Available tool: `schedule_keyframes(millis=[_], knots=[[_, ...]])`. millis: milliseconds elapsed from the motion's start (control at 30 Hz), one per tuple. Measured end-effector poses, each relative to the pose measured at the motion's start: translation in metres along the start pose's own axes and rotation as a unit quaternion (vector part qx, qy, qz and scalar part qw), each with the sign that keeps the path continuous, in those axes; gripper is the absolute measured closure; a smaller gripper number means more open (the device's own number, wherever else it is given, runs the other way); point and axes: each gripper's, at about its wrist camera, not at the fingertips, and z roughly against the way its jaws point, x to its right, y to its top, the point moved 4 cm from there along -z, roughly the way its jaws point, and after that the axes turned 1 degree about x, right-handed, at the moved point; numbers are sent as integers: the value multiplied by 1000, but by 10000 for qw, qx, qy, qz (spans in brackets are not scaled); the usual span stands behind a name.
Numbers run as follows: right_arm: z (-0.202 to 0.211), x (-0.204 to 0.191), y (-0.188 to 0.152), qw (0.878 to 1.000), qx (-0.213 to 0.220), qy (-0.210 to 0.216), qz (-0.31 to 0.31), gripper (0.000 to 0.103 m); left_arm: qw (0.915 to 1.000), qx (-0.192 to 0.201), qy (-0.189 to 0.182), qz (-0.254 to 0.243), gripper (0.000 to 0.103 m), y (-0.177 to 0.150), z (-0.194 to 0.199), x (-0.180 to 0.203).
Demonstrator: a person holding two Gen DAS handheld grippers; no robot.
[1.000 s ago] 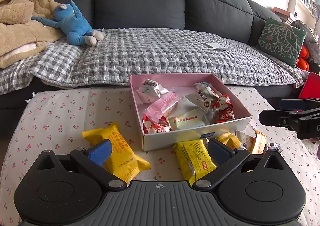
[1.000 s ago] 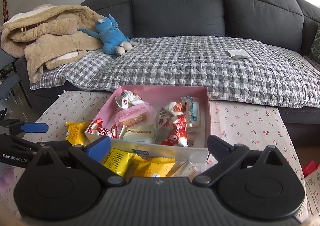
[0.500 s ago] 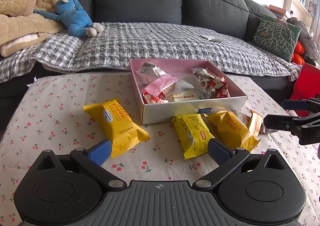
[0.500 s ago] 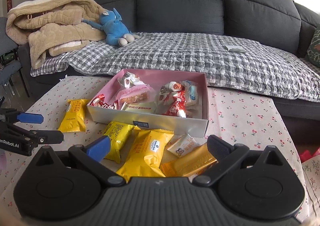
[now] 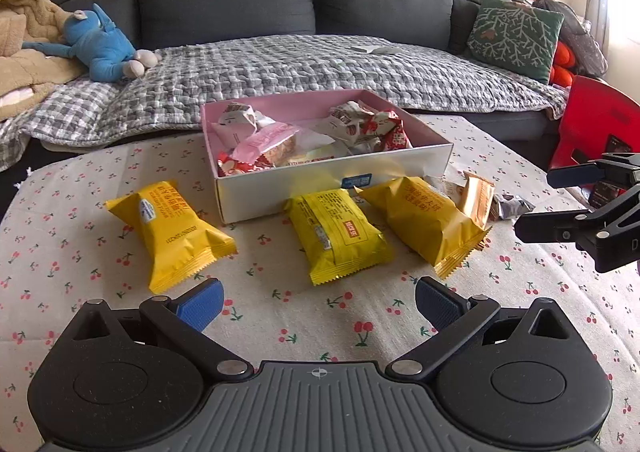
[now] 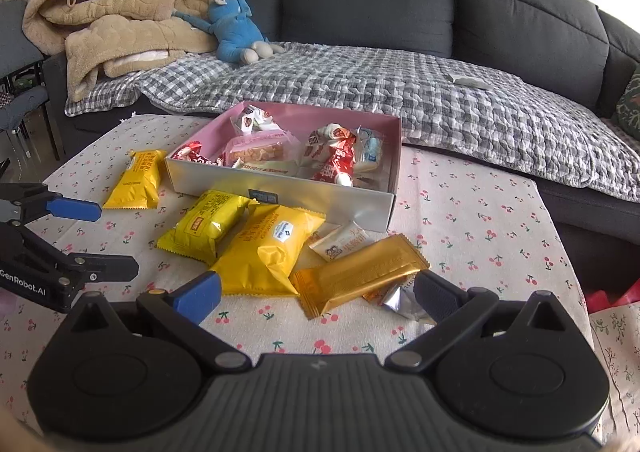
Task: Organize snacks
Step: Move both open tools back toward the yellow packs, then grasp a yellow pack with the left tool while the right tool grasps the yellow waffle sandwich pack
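Both claws stand wide and empty: left claw (image 5: 318, 298), right claw (image 6: 316, 290). The box (image 6: 280, 193), ahead of both, holds several wrapped snacks. Outstanding: 3 yellow packets (image 5: 336, 234) ahead of the left claw; a gold bar (image 6: 360, 272), a white sachet (image 6: 340, 242) and possibly a foil wrapper just ahead of the right. Task judged partly complete.

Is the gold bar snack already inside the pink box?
No, the gold bar snack lies on the tablecloth in front of the pink box.
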Motion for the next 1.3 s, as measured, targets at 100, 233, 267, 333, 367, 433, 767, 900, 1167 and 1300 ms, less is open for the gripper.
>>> schedule_keyframes(millis=[100, 233, 267, 333, 367, 433, 767, 900, 1167, 1300], knots=[[-5, 4, -1, 9999, -89, 29, -114, 0, 9999, 99, -87, -67, 0, 3, -6, 6], [-11, 6, 4, 9993, -87, 200, -306, 1, 9998, 172, -67, 83, 2, 13, -18, 7], [-13, 6, 6, 9991, -83, 248, -340, 4, 9997, 166, -36, 153, 3, 16, -21, 7], [-18, 5, 10, 9984, -79, 359, -423, 10, 9996, 163, -40, 245, 3, 22, -27, 7], [-21, 6, 13, 9978, -79, 424, -496, 15, 9994, 163, -64, 282, 5, 25, -30, 6], [-27, 6, 17, 9963, -123, 556, -636, 23, 9993, 111, -91, 336, 8, 29, -36, 6], [-42, 3, 19, 9948, -296, 693, -688, 30, 9958, -477, -232, 743, 41, 30, -78, 3], [-43, 0, 19, 9950, -342, 726, -592, 30, 9972, -453, -152, 579, 47, 30, -80, 6], [-48, -13, 21, 9947, -423, 828, -433, 29, 9980, -540, 111, 305, 52, 24, -63, -1], [-53, -19, 23, 9946, -455, 850, -396, 28, 9965, -685, 231, 415, 53, 17, -52, -14]])
